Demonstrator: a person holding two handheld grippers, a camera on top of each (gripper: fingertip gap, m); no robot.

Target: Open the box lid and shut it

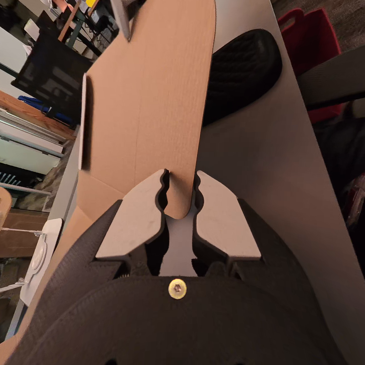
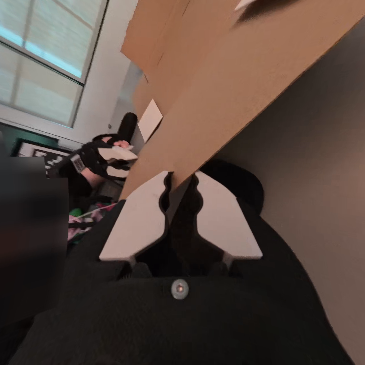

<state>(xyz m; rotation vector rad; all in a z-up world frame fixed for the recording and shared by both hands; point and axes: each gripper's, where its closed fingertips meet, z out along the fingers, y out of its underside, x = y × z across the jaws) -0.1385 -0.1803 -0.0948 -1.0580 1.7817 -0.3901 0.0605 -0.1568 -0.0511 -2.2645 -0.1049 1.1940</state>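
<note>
The brown cardboard box lid (image 1: 150, 94) is raised and tilted and fills the middle of the left wrist view. My left gripper (image 1: 181, 175) is shut on its rounded corner, which sits between the white fingers (image 1: 138, 213). In the right wrist view the lid (image 2: 207, 83) slants up to the right. My right gripper (image 2: 182, 175) is shut on its lower edge. The left gripper (image 2: 118, 156) also shows farther off there, at the lid's other corner, held by a hand in a black strap.
A grey table (image 1: 246, 177) lies under the lid. A black mesh chair back (image 1: 245, 75) and a red bin (image 1: 310, 35) stand beyond its right edge. White labels (image 1: 85, 122) (image 2: 150, 120) are on the cardboard. Monitors and desks are at the left.
</note>
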